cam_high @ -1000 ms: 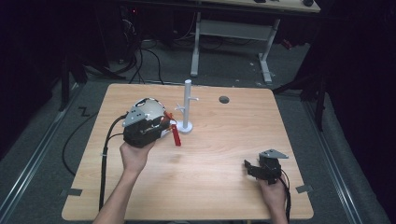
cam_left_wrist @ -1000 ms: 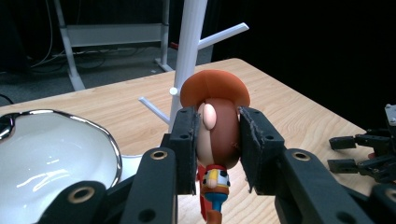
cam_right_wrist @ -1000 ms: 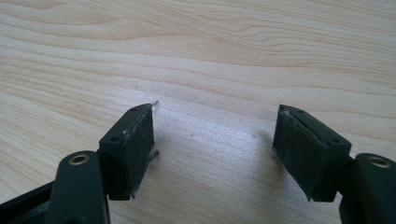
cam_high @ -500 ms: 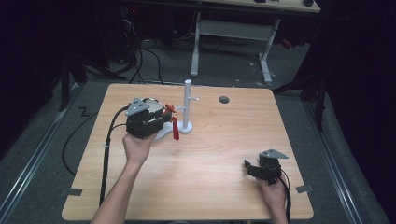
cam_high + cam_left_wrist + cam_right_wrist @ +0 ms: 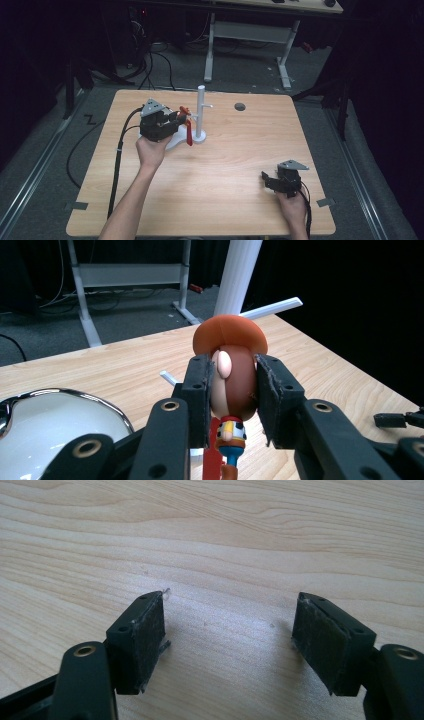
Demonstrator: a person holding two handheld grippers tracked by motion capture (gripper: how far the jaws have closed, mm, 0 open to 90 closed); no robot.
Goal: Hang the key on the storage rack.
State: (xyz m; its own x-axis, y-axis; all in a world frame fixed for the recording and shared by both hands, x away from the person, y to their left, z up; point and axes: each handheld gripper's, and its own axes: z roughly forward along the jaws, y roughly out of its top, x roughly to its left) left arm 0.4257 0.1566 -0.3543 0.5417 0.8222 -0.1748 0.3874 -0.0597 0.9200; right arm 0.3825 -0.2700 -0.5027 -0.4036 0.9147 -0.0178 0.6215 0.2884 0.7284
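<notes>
My left gripper (image 5: 179, 120) is shut on the head of a small cowboy figure (image 5: 189, 133) with an orange-brown hat and red legs. The figure hangs from the jaws just left of a white post stand (image 5: 201, 111) with thin side pegs. In the left gripper view both pads press the figure's brown head (image 5: 235, 385), and the post (image 5: 241, 275) and one peg (image 5: 274, 307) rise just behind it. My right gripper (image 5: 269, 179) rests at the table's front right. Its jaws stand open over bare wood (image 5: 227, 635).
A shiny white dome (image 5: 55, 415) lies low beside the left jaws. The wooden table (image 5: 225, 200) has a dark round hole (image 5: 240, 106) at the back. A black cable (image 5: 118, 165) trails off the left gripper. A desk frame (image 5: 250, 30) stands on the floor beyond.
My left gripper has carried the figure a little farther from the person and to the right, closer to the white post. The right gripper has stayed put.
</notes>
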